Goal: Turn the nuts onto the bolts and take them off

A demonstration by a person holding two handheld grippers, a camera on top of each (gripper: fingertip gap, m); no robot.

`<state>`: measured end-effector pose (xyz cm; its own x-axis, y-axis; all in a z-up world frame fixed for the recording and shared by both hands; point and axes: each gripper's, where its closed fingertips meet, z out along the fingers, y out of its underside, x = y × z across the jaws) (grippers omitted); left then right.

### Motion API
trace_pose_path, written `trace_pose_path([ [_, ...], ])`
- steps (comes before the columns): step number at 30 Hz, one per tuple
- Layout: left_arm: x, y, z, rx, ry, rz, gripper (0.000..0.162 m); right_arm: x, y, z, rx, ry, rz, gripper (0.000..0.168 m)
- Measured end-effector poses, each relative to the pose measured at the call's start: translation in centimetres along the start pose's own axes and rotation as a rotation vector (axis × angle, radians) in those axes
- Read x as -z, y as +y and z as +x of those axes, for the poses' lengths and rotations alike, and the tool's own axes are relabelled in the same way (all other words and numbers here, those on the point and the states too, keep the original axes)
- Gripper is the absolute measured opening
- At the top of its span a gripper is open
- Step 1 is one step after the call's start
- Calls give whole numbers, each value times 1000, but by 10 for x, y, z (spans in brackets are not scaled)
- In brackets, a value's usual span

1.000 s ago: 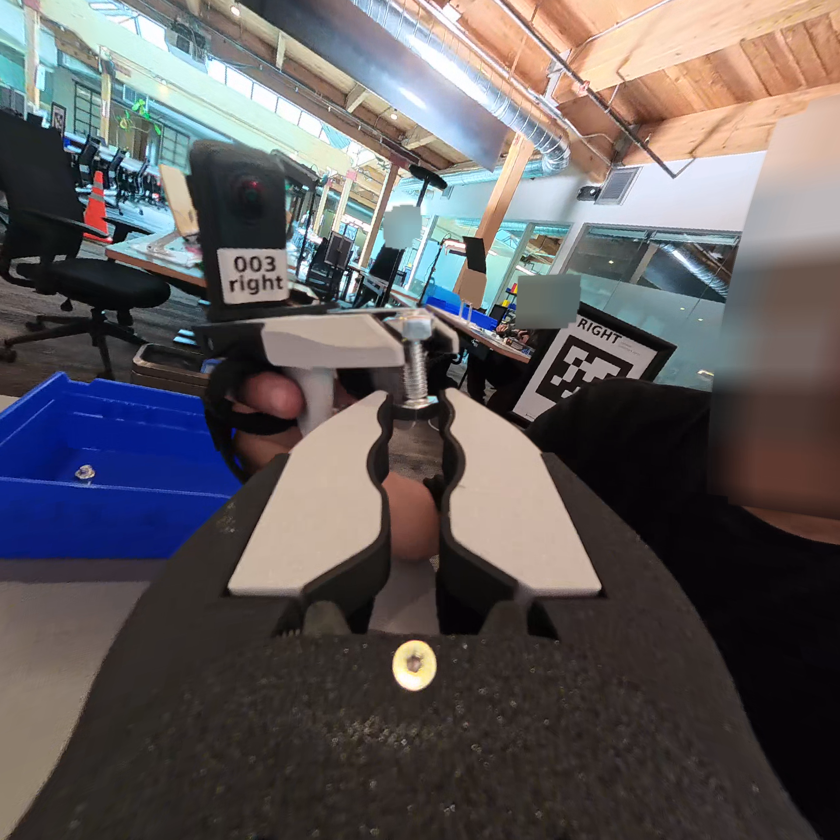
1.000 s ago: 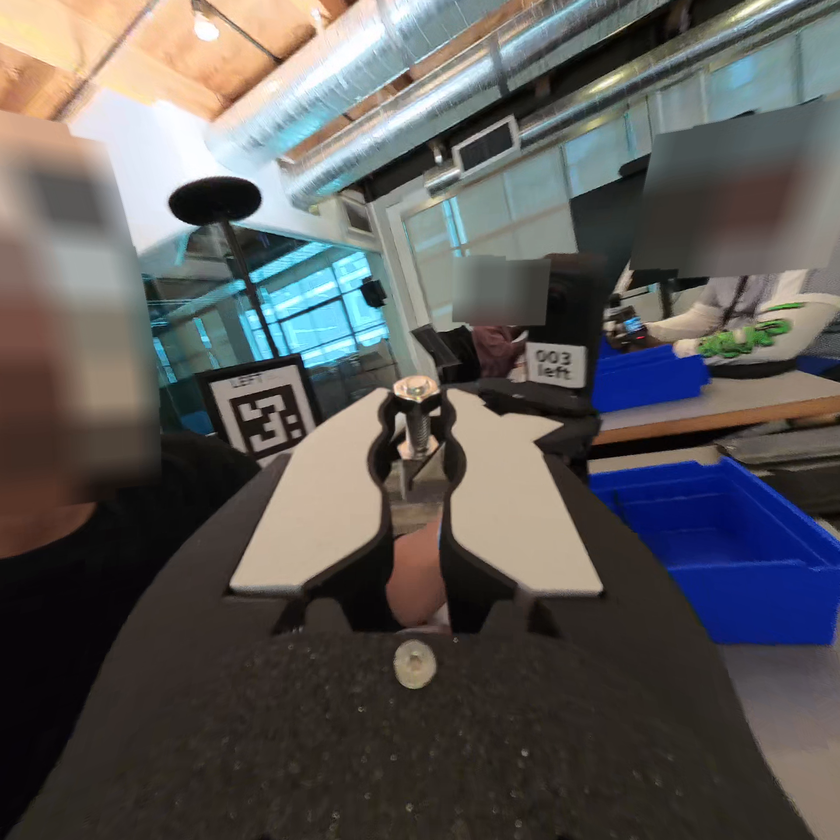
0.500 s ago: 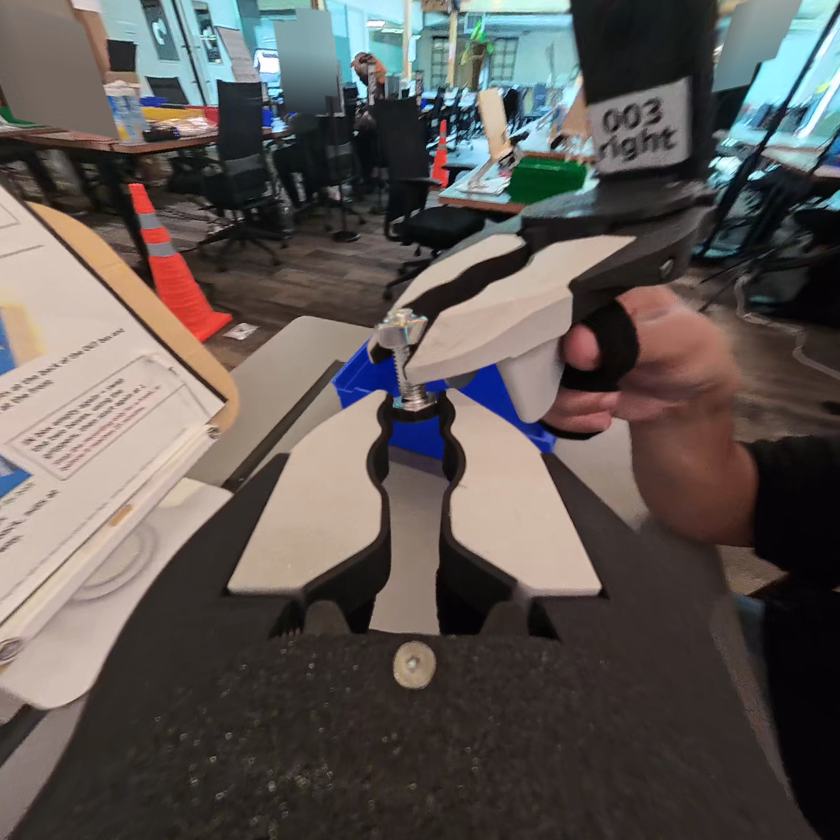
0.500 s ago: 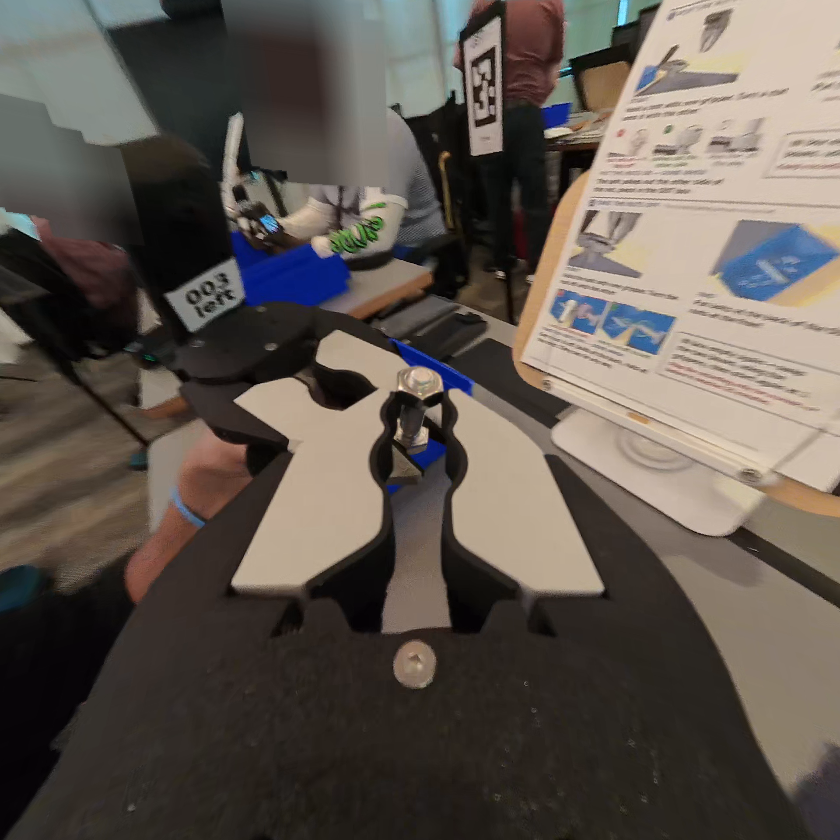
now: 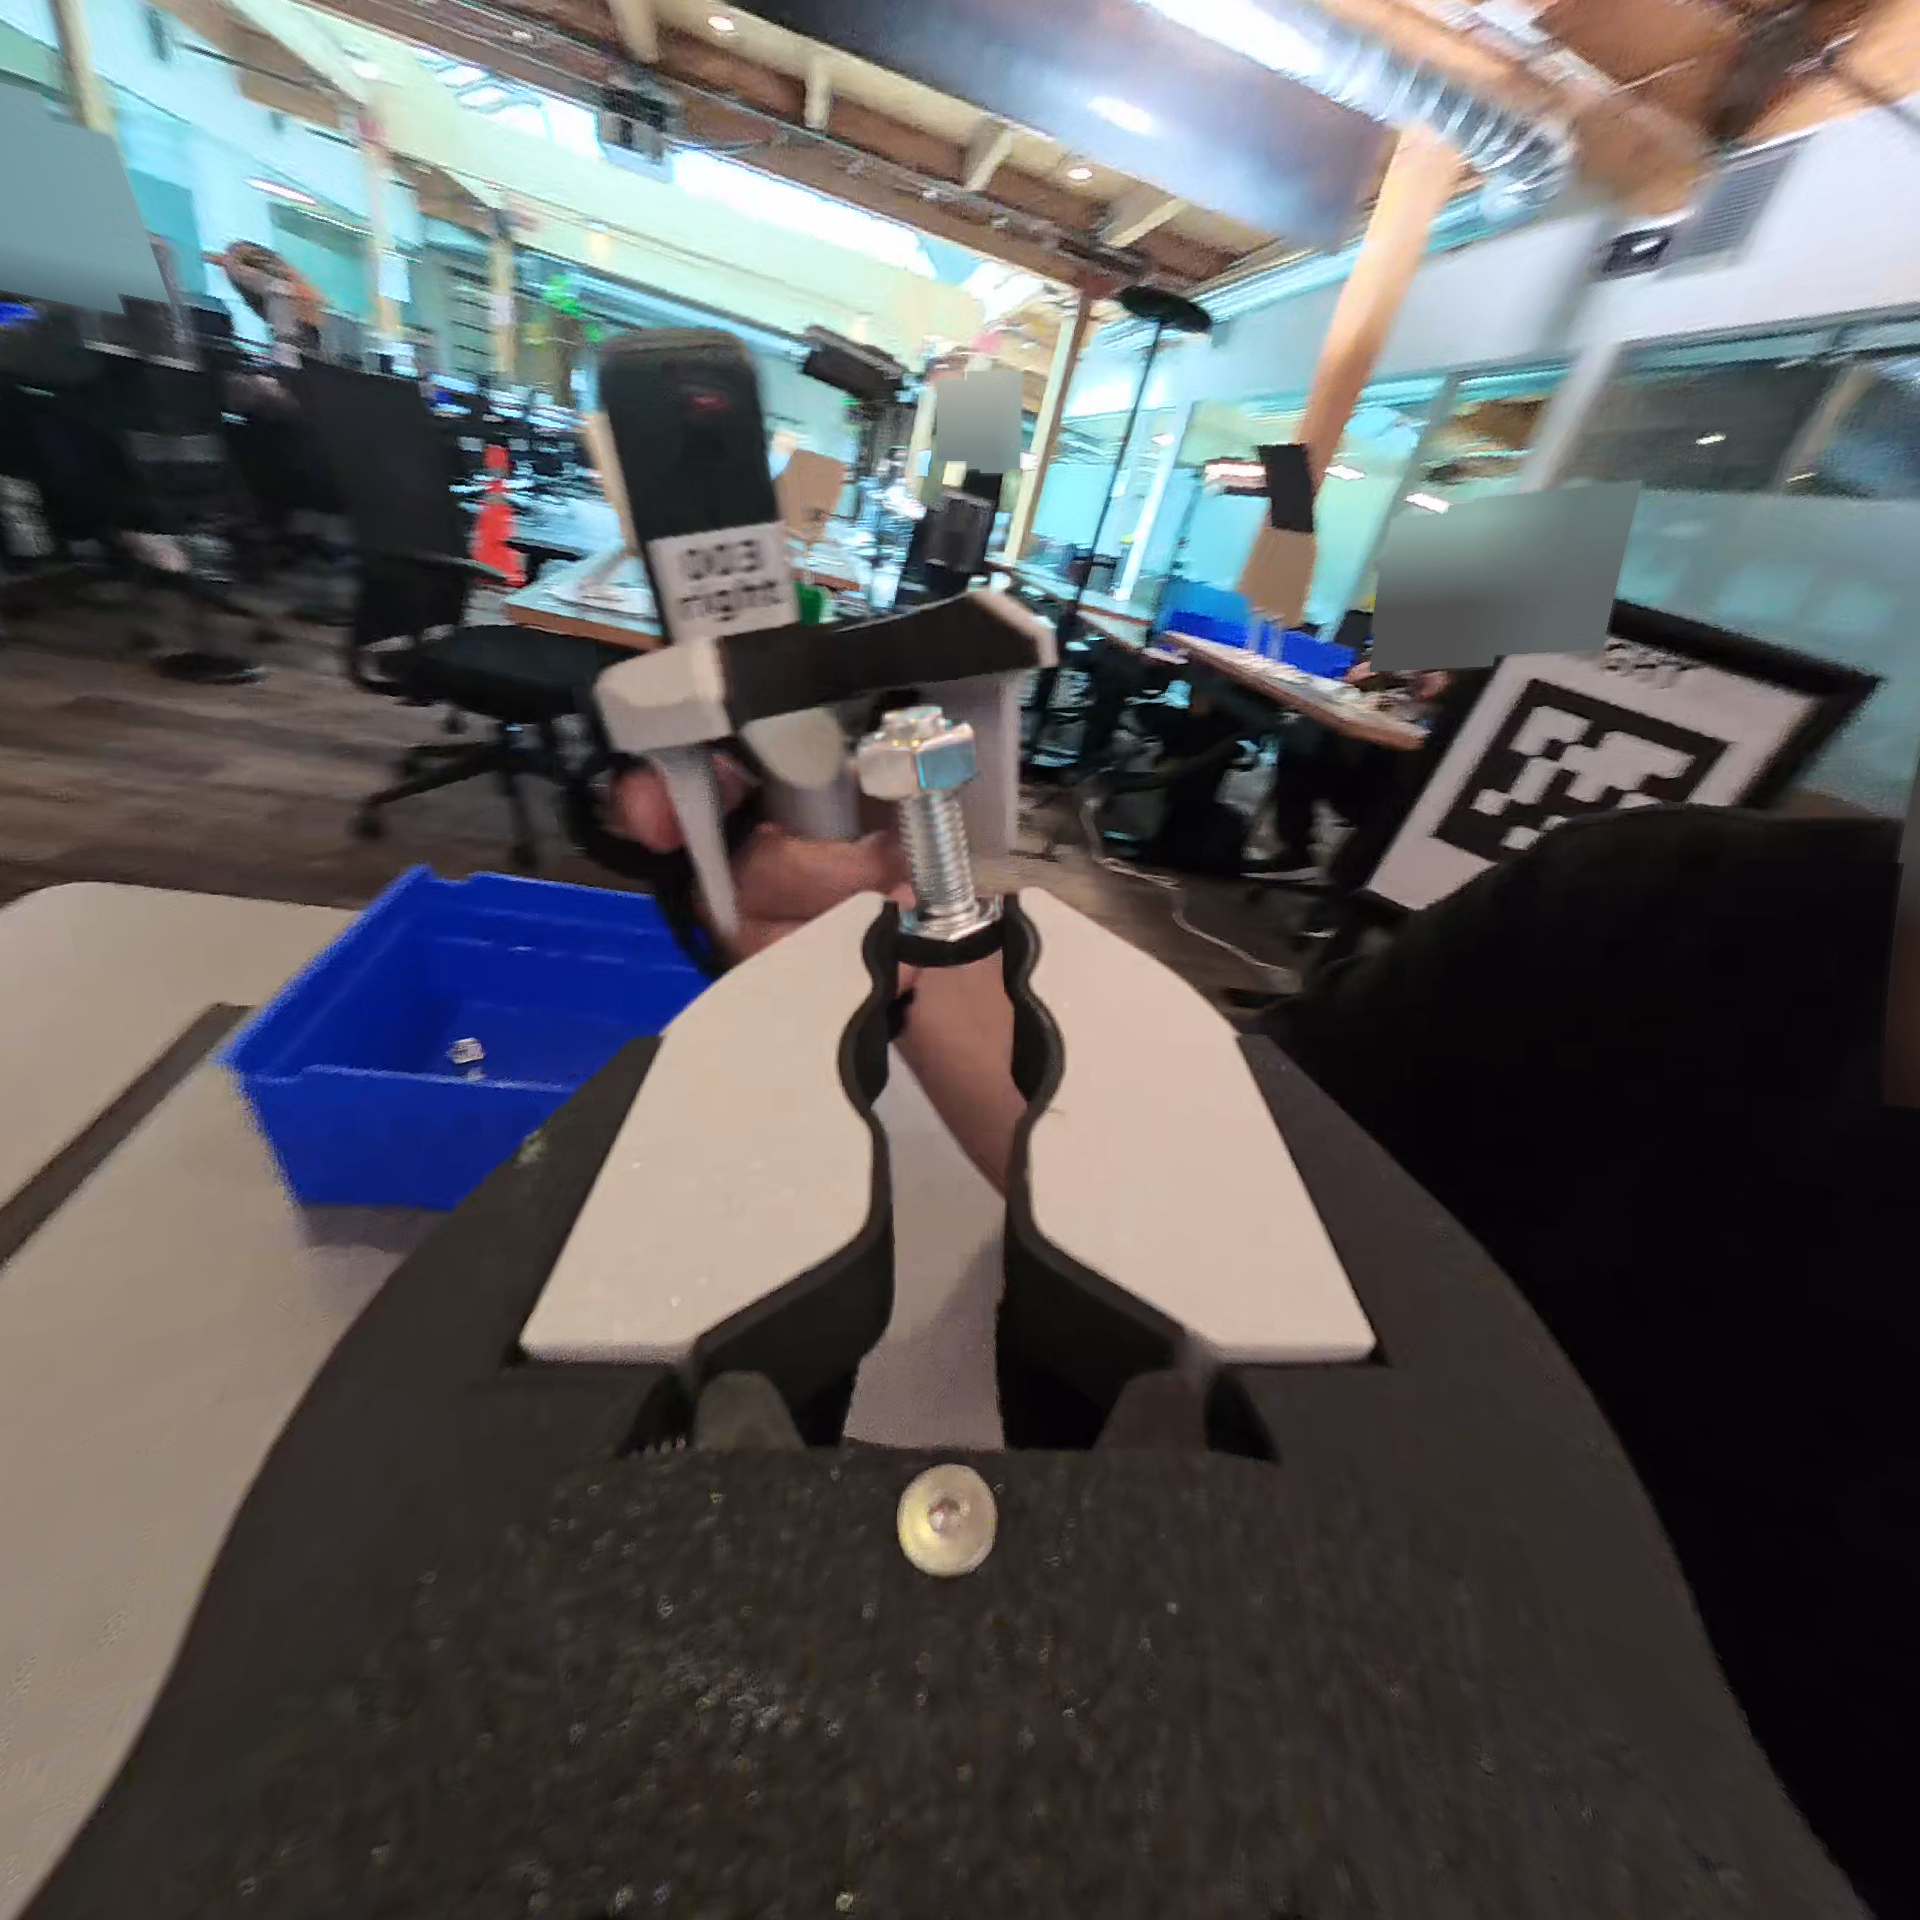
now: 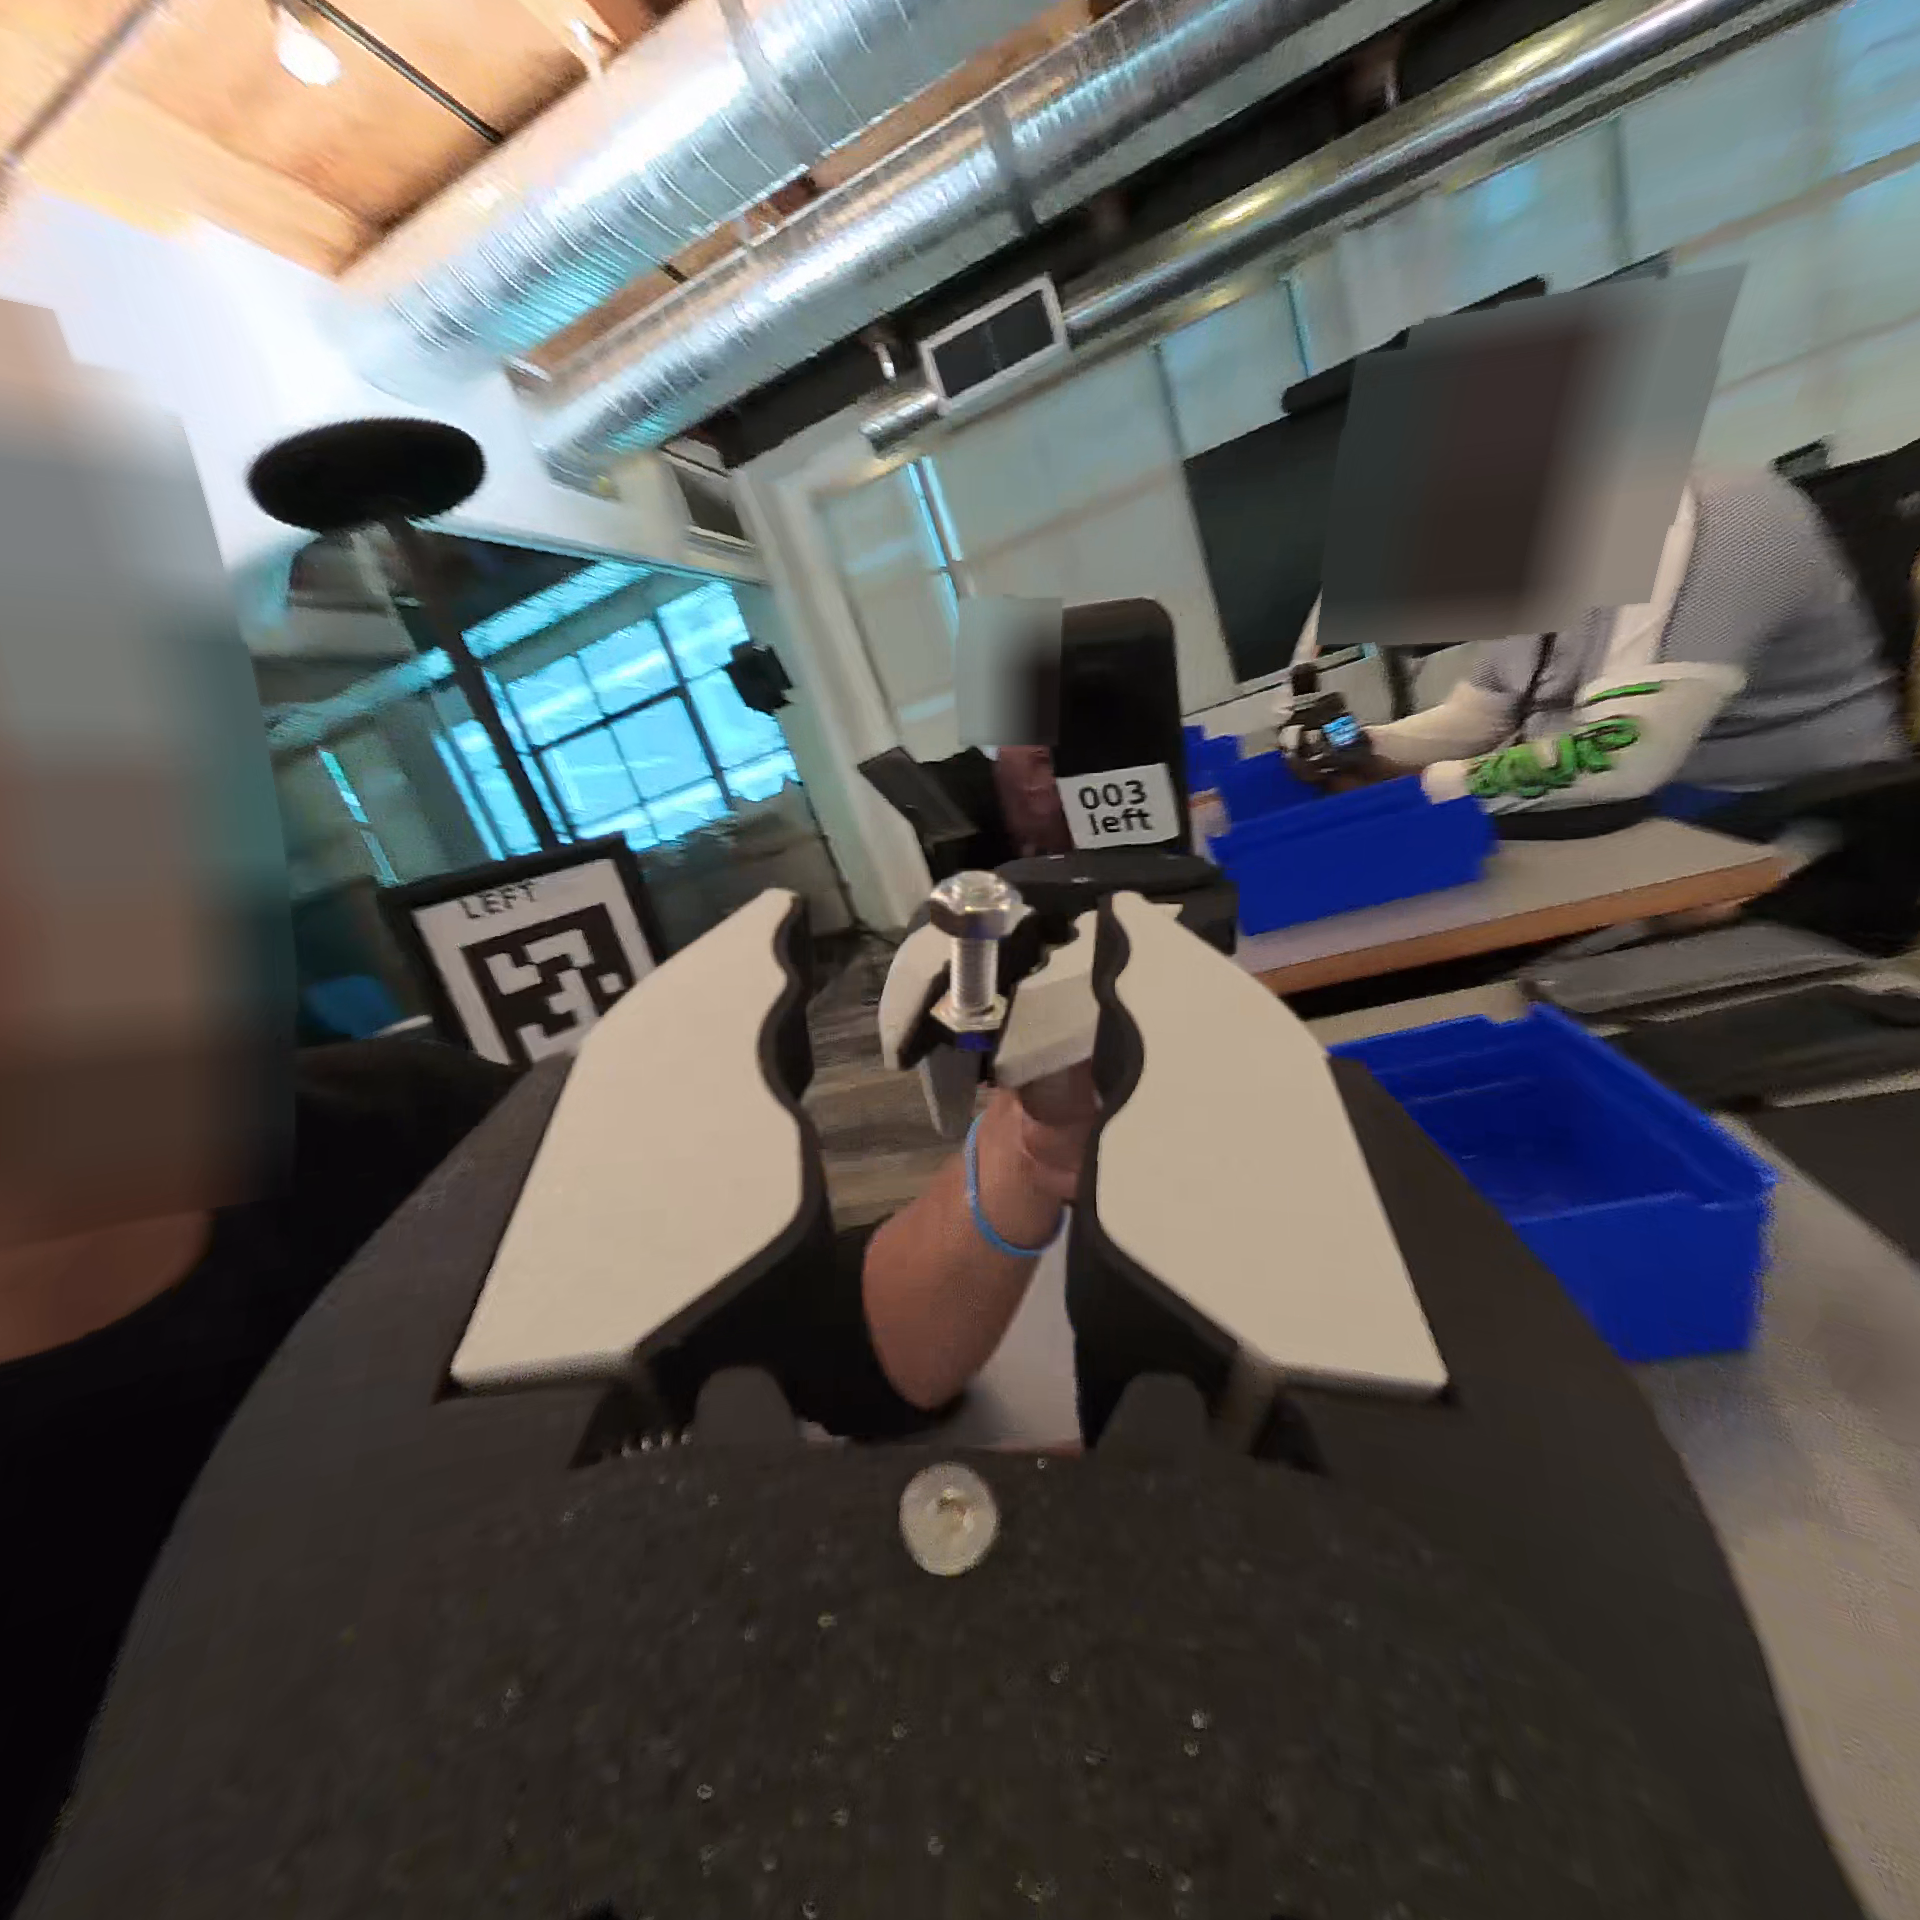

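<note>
Mid-thread step, we judge: our left tool [image 5: 948,940] is clamped on the nut [image 5: 948,916], bolt [image 5: 928,821] standing up out of it; our right tool [image 6: 951,961] is spread wide, gripping nothing, fingers either side of the hex head; next we re-grip the head and twist; bright zinc, threads mostly exposed.

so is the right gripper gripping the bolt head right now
No, the right gripper is open, its fingers apart on either side of the bolt.
</note>
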<state>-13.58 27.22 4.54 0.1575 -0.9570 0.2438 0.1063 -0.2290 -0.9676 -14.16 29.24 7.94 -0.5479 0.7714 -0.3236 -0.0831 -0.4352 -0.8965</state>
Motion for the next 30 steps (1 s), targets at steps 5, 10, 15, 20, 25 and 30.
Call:
trace_pose_path([
  [5, -5, 6, -1, 42, 44, -7, 18, -13, 13, -5, -109, -158, -15, 39],
  [10, -6, 10, -17, 7, -74, -38, 18, -13, 13, 15, -108, -37, -4, 18],
  [15, 0, 13, -45, -103, -327, -103, 18, -10, 12, 40, -19, 252, -42, 18],
  [20, 6, 20, -71, -201, -551, -196, 18, 2, 16, 65, 50, 664, -111, 17],
  [25, -1, 21, -66, -199, -502, -177, 18, 1, 15, 59, 177, 787, -153, 19],
  [30, 1, 9, -41, -96, -287, -74, 18, -9, -9, 14, 205, 363, -5, 43],
])
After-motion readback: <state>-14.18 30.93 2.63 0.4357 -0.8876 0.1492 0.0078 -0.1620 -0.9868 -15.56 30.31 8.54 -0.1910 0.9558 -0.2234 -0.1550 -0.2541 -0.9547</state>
